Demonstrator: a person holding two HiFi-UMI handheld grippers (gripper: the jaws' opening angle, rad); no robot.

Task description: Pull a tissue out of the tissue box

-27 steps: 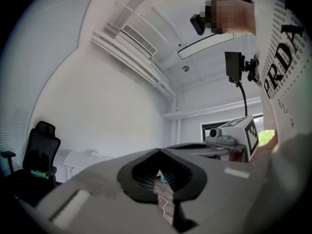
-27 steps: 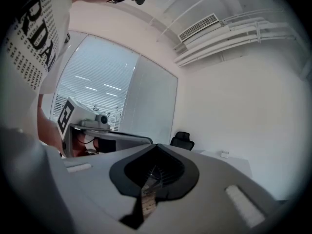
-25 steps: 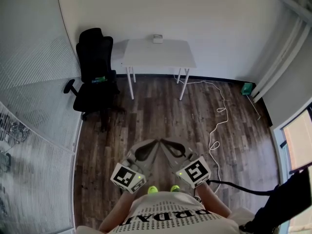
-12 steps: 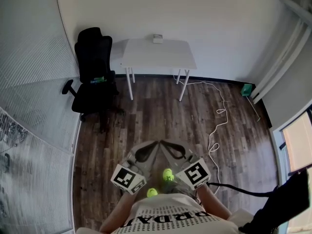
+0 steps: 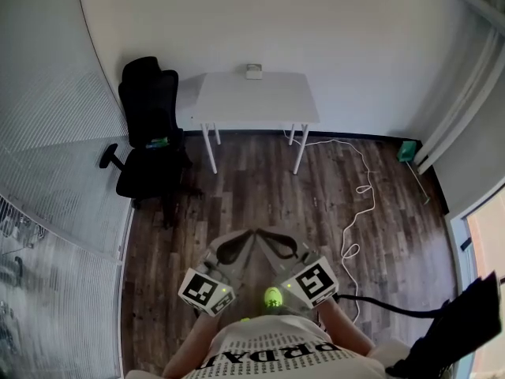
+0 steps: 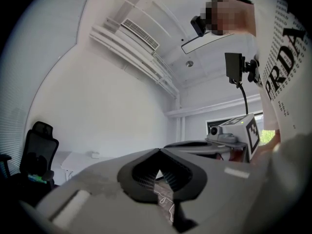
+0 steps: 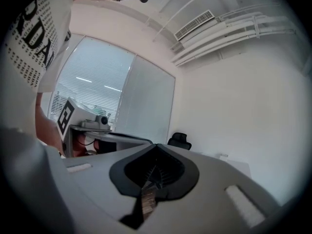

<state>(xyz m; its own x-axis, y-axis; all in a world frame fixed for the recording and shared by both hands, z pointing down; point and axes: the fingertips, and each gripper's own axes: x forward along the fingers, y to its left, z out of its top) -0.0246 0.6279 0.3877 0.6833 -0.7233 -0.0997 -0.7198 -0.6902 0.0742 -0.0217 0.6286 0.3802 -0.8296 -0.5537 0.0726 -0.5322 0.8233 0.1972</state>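
The tissue box (image 5: 254,71) is a small pale box at the back edge of a white table (image 5: 256,101) against the far wall. It also shows small in the left gripper view as the tissue box (image 6: 94,155) and in the right gripper view as the tissue box (image 7: 223,156). Both grippers are held close to the person's body, far from the table, tips nearly touching each other. My left gripper (image 5: 249,234) (image 6: 158,151) has its jaws together with nothing between them. My right gripper (image 5: 263,232) (image 7: 156,146) is shut and empty too.
A black office chair (image 5: 150,136) stands left of the table, beside a glass wall with blinds (image 5: 47,172). A white cable (image 5: 359,192) snakes over the wood floor on the right, and a small green object (image 5: 406,150) sits by the wall. The person's green shoe (image 5: 272,296) shows below the grippers.
The person has stepped forward: table and chair sit lower and slightly larger in the head view, and the green shoes have shifted. Both grippers keep the same shut pose.
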